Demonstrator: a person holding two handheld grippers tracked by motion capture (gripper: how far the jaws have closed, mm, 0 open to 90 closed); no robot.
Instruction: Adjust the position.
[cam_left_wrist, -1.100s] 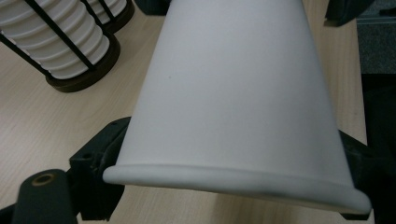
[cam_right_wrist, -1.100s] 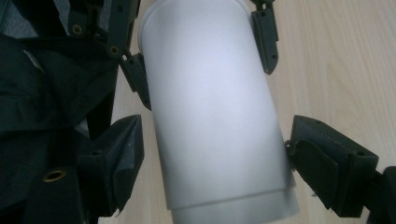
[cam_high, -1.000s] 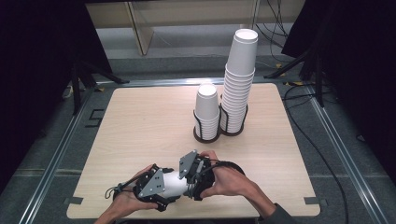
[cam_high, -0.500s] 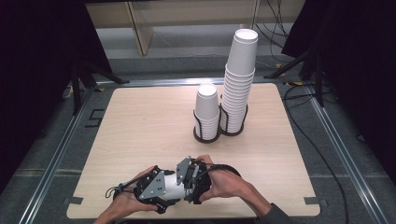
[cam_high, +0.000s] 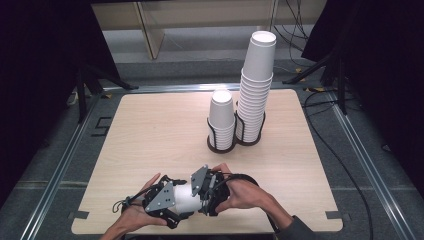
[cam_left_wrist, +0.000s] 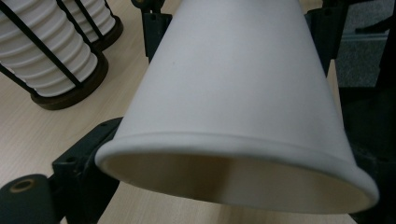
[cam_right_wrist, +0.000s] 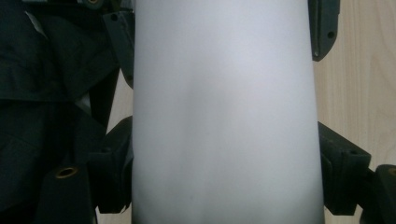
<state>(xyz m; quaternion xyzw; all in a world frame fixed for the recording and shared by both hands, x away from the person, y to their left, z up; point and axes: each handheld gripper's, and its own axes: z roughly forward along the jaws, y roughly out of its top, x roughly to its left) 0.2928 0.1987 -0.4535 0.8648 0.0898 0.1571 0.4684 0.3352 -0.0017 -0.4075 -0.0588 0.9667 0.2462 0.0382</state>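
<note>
A white paper cup (cam_high: 188, 196) lies on its side between my two grippers, just above the wooden table's (cam_high: 150, 130) front edge. My left gripper (cam_high: 175, 202) faces the cup's open rim (cam_left_wrist: 233, 144). Its jaws have just been opening and flank the rim loosely, one finger (cam_left_wrist: 79, 168) beside it. My right gripper (cam_high: 200, 195) comes from the other side, and its fingers (cam_right_wrist: 109, 172) sit tight against both sides of the cup (cam_right_wrist: 224, 116). The far ends of the cup's wall are hidden by the gripper bodies.
A tall stack of white cups (cam_high: 257, 85) and a short stack (cam_high: 221, 117) stand in black wire holders at the table's far middle. Dark stands and cables lie on the floor around the table.
More of the white cup shows between the two grippers now than a second ago. Both hands have stayed near the front edge.
</note>
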